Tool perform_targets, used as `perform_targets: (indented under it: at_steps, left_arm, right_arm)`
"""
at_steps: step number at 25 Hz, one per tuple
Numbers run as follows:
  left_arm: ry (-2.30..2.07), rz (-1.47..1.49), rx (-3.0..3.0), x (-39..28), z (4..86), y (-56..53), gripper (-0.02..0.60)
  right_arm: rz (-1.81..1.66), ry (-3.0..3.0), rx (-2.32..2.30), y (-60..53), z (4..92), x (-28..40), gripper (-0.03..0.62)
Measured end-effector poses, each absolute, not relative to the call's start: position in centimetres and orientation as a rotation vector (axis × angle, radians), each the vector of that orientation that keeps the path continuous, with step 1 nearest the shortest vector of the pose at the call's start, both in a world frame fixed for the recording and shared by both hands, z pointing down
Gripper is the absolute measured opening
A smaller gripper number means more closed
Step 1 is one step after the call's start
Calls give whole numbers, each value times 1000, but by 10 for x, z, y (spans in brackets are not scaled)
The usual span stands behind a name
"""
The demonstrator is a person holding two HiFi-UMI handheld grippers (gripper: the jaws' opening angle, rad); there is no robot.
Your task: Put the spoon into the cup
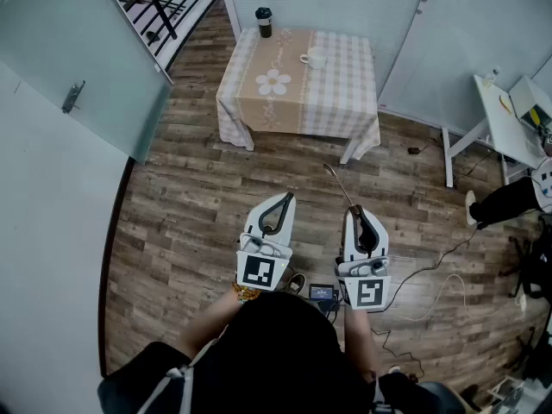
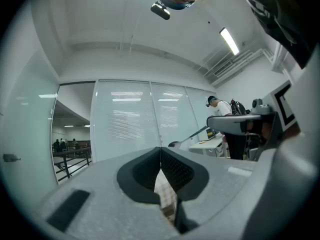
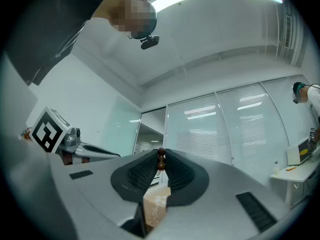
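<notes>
Spoon (image 1: 338, 185): slim, probably metal, so stiff, light and likely slick. Its brown beaded handle end is pinched in the right tongs (image 1: 354, 209), the best hold, with the bowl raised forward in mid-air. Cup (image 1: 315, 59): white, probably fragile, well apart on the checked-cloth surface (image 1: 341, 93). Left tongs (image 1: 288, 197): pressed together, empty.
</notes>
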State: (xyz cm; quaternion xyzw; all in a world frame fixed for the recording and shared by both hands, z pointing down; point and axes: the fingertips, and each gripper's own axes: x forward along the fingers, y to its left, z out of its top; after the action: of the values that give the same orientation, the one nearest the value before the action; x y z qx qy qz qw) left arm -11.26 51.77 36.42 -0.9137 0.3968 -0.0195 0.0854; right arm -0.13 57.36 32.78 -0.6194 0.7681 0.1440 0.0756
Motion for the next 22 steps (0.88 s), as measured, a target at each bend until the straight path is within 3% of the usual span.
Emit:
perform_targets:
  at_steps: [22]
  left_arm:
    - [1026,83,-2798,-120,360,280,17]
  right_arm:
    - [415,2318,-1945,346,320,-26,48]
